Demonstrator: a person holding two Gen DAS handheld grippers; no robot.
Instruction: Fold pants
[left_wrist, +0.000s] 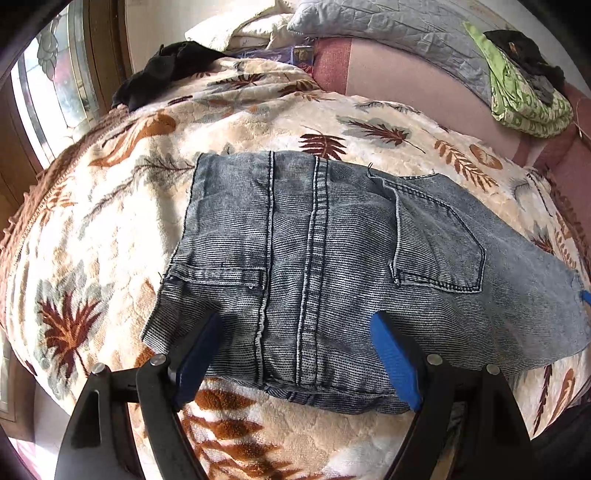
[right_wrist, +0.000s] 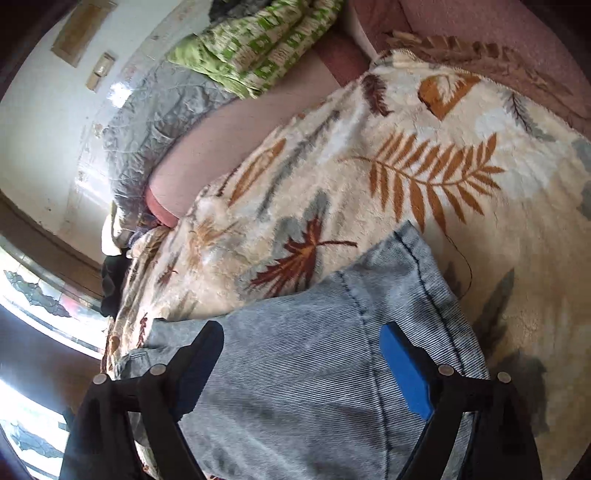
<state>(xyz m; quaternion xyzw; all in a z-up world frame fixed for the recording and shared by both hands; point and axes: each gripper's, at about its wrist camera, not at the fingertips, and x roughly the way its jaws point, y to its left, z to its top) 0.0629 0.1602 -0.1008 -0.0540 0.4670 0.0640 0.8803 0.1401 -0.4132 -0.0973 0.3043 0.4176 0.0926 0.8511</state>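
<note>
Washed blue jeans (left_wrist: 332, 251) lie folded into a compact stack on a leaf-print blanket (left_wrist: 110, 229), seams and a back pocket facing up. My left gripper (left_wrist: 295, 322) hovers over the stack's near edge, jaws wide apart, blue pads (left_wrist: 395, 354) not pressing the cloth. In the right wrist view the same denim (right_wrist: 314, 387) fills the lower middle, one corner reaching toward the upper right. My right gripper (right_wrist: 301, 328) stands over it, also wide, with nothing pinched. A sliver of blue (left_wrist: 585, 296) shows at the jeans' right end in the left wrist view.
The blanket (right_wrist: 424, 155) covers a pink bed. A dark garment (left_wrist: 166, 70) lies at the far left, a green patterned cloth (left_wrist: 524, 99) with a dark item at the far right, and a grey quilted pillow (left_wrist: 388, 26) behind. A window (left_wrist: 55, 92) is at left.
</note>
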